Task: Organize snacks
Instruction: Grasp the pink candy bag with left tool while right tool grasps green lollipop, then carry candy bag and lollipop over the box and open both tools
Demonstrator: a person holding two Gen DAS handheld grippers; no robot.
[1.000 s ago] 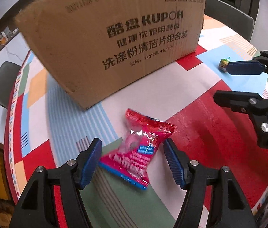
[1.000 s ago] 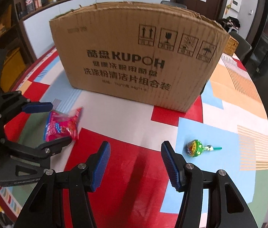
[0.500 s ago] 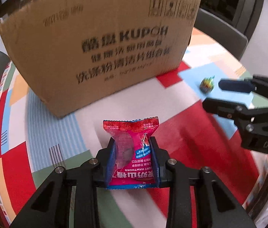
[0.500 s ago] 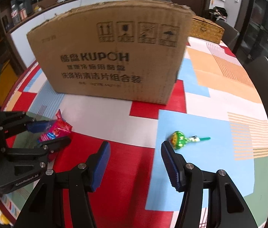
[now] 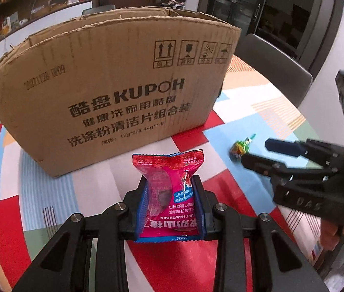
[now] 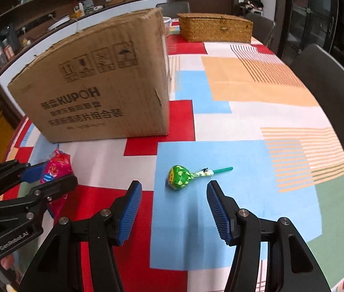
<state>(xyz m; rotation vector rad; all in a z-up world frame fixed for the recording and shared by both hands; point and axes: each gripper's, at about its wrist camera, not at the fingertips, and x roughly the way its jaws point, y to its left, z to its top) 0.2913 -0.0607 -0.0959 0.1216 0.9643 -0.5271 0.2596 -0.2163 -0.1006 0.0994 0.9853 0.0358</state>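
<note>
Table: patchwork cloth (image 6: pixel 220 119) under everything; cardboard box (image 5: pixel 113 92) fills the frame's upper half.
Left claw (image 5: pixel 172 202): clamped on the pink snack packet (image 5: pixel 169 194), low centre.
Right claw (image 6: pixel 174 209): wide apart; lollipop (image 6: pixel 179 174) lies centre, just ahead.
Doing it well: I'd lift the packet clear of the box rim before letting go.
Change: packet now raised; right claw nearer the lollipop.

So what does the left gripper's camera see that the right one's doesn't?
Only the left wrist view shows the cardboard box's open top and the print on the red snack packet clamped in the left gripper. Only the right wrist view shows the wicker basket behind the box, and the lollipop's whole stick. Both show the box, packet, lollipop, patterned tablecloth and open right gripper.
</note>
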